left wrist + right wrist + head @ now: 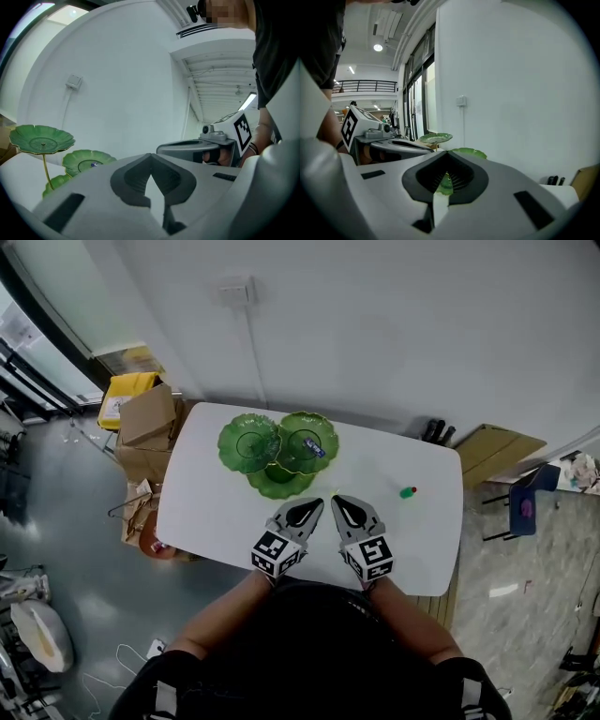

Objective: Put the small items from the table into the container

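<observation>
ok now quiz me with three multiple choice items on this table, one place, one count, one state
1. Where is the small green item? A on the floor; B on a box; C on the table, right of the leaf dishes.
2. How many green leaf dishes? A three; B one; C six.
3. The right claw is: A wide open; B shut, empty; C shut on a cup.
C, it lies on bare table; A, three leaves cluster together; B, its jaws meet around nothing.

white bench (pixel 211 512) carries a green three-leaf dish stand (pixel 277 454) near its far edge; a small green item (pixel 408 492) lies well apart, rightward.
</observation>
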Demonstrator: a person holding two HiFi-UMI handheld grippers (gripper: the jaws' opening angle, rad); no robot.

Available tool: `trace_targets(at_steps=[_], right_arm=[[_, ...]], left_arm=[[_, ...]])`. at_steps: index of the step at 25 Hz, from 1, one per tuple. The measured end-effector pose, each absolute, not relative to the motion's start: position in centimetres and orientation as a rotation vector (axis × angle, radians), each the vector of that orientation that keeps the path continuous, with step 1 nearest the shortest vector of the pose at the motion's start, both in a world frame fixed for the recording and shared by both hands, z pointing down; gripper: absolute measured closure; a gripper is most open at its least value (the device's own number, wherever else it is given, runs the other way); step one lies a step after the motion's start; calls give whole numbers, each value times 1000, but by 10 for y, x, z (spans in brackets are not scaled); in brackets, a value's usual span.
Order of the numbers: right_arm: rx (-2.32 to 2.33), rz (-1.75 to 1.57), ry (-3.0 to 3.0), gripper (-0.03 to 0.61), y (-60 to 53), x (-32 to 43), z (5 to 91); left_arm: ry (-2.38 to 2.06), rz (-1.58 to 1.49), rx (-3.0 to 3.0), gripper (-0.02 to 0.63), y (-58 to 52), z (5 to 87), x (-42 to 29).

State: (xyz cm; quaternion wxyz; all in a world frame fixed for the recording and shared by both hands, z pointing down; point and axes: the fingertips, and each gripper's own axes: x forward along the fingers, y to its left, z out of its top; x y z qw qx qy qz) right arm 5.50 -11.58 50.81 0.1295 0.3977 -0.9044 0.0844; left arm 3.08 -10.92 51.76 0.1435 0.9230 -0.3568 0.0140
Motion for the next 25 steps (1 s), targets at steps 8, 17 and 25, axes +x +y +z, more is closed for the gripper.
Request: trace_targets(at_steps=[8, 17, 25], right_arm=[[1159, 242, -2654, 561, -86, 68, 502], [1205, 260, -2651, 561, -81, 81, 499], [1245, 264, -2629, 561, -81, 77, 499]], left_arm=[[-1036, 39, 2682, 606, -93, 511, 47], [-1036, 5, 2704, 606, -86, 499, 51], [-1018, -3, 2708, 606, -89, 500, 45]])
